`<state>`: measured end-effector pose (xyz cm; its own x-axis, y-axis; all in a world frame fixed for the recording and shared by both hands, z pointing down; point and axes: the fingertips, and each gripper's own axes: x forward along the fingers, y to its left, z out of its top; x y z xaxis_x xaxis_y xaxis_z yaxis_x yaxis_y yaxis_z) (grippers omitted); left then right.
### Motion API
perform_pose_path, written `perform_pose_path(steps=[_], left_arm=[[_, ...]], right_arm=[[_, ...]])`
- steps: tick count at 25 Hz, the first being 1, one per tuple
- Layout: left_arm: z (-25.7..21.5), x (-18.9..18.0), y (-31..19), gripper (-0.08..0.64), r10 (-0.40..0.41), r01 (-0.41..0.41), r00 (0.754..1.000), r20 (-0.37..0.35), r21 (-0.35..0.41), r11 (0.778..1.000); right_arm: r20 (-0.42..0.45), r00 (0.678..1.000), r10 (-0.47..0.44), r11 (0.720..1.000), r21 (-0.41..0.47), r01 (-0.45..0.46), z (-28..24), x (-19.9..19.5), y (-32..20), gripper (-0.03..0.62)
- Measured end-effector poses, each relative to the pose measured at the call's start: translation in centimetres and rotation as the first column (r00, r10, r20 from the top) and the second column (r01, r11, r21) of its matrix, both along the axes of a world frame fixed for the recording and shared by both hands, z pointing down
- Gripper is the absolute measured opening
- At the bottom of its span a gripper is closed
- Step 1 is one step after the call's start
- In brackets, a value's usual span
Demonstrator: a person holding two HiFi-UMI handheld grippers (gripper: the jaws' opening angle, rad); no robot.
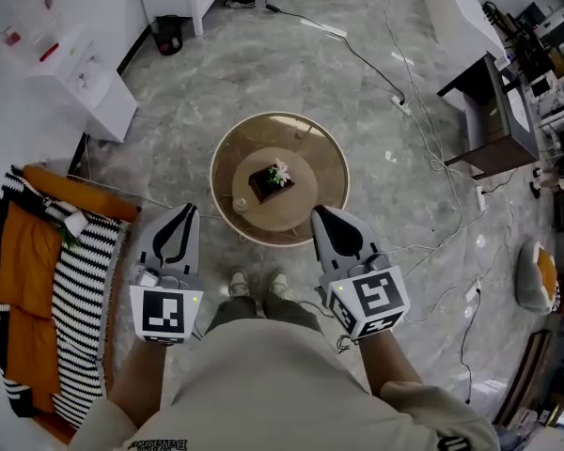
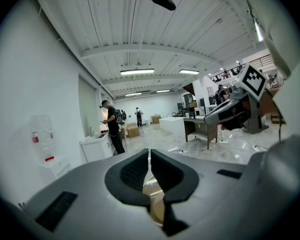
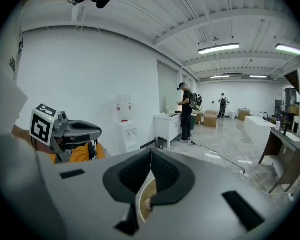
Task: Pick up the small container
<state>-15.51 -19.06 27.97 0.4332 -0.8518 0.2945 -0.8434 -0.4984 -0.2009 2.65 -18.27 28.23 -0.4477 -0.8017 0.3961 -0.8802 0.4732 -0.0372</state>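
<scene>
A round two-tier wooden table (image 1: 324, 153) stands on the marble floor ahead of my feet. On it sit a dark square box topped with a pale flower (image 1: 271, 180) and a small beige round container (image 1: 240, 205) near the table's front left. My left gripper (image 1: 186, 210) (image 2: 149, 154) hovers at the table's front left edge, jaws shut and empty. At the front right edge my right gripper (image 1: 321, 213) (image 3: 150, 153) is likewise shut with nothing in it. Both are held level above the floor, apart from the objects. A sliver of tabletop shows under each pair of jaws.
A sofa with orange cushions and a black-and-white striped blanket (image 1: 70, 289) lies at the left. A white cabinet (image 1: 86, 87) stands at the far left, a dark desk (image 1: 484, 120) at the right. Cables (image 1: 423, 130) trail over the floor. People (image 3: 188, 111) stand far off.
</scene>
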Motion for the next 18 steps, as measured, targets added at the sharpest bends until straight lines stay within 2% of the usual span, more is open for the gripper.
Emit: perform_pose_path(steps=[5, 10, 14, 18], left_arm=[[1.4, 1.8, -1.5, 0.009, -0.019, 0.019, 1.0, -0.01, -0.014, 1.0], [3.7, 4.0, -2.9, 0.189, 0.058, -0.059, 0.998, -0.014, -0.051, 0.997], [5.6, 5.4, -4.5, 0.25, 0.12, -0.119, 0.992, 0.025, -0.052, 0.992], [7.6, 5.6, -6.3, 0.311, 0.133, -0.133, 0.991, 0.018, -0.042, 0.99]], right_arm=[[-0.008, 1.0, -0.022, 1.0, -0.013, 0.022, 1.1, 0.8, -1.8, -0.003], [-0.014, 0.999, -0.052, 0.999, 0.007, 0.052, 1.6, 0.7, -4.1, -0.003], [-0.036, 0.994, -0.105, 0.991, 0.074, 0.108, 1.4, -0.5, -6.0, -0.003], [-0.041, 0.99, -0.135, 0.988, 0.075, 0.138, 2.5, -1.5, -8.0, -0.005]])
